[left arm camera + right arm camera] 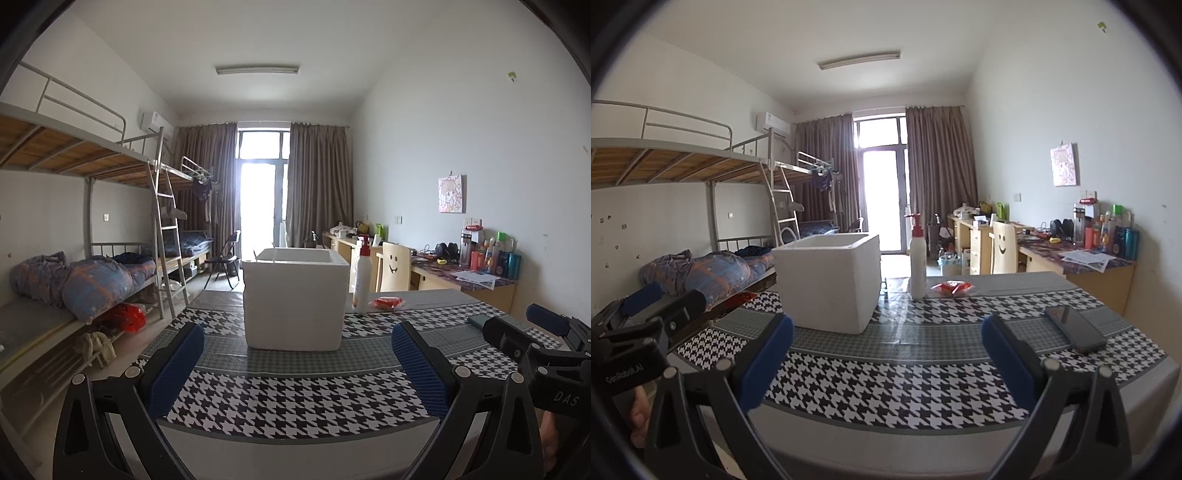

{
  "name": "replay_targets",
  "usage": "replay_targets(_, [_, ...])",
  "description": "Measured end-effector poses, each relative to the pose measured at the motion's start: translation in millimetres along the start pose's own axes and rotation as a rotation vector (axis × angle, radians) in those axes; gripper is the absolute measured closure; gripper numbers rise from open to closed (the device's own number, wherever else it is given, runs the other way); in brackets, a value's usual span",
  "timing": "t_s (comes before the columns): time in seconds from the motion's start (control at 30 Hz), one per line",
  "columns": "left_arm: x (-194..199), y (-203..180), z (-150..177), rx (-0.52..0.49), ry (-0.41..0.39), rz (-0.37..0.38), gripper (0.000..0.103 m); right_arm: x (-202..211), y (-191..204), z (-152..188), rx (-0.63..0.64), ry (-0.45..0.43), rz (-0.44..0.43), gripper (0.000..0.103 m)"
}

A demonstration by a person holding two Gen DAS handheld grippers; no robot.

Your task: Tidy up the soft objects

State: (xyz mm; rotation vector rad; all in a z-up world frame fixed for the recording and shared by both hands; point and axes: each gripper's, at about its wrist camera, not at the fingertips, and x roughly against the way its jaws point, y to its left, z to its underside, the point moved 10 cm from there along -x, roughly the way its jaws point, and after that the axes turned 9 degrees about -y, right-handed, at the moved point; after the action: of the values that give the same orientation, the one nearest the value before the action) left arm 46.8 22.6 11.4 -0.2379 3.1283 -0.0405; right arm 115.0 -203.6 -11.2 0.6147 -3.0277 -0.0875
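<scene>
Open cloth ahead of my left gripper (297, 365), jaws wide, straight up to the foam box (295, 306). Right of it, the bottle (361, 280) and red packet (386, 303) crowd the far edge. A phone (1075, 328) lies just beside my right gripper (886, 363).

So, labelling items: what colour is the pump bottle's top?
Red, on a white pump bottle; clearest in the right wrist view.

Left tool (297, 365) gapes, empty — white foam box (295, 299) ahead.

Black gripper (297, 362) frames, blue ribbed pads (177, 365).
</scene>
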Motion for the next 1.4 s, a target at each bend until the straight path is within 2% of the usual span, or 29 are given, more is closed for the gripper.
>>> replay_targets(0.4, [12.9,-3.0,5.5,-0.017,0.001,0.001,0.001,10.6,7.1,12.5,0.015,0.009,-0.010,0.001])
replay_targets(0.67, [26.8,1.6,3.8,-0.015,-0.013,-0.011,0.001,24.3,10.1,6.9,0.000,-0.028,-0.028,0.000])
replay_targets(0.8, [36.1,1.6,1.8,-0.015,-0.023,-0.012,0.001,29.3,8.4,6.7,0.001,-0.029,-0.009,0.000])
replay_targets(0.93, [42.3,-0.1,-0.6,-0.024,-0.036,-0.015,0.001,36.7,12.2,8.8,-0.009,-0.026,-0.027,0.000])
replay_targets(1.4, [30.3,0.9,16.7,-0.027,0.007,-0.003,0.001,33.1,10.9,11.9,0.011,-0.031,-0.001,0.000])
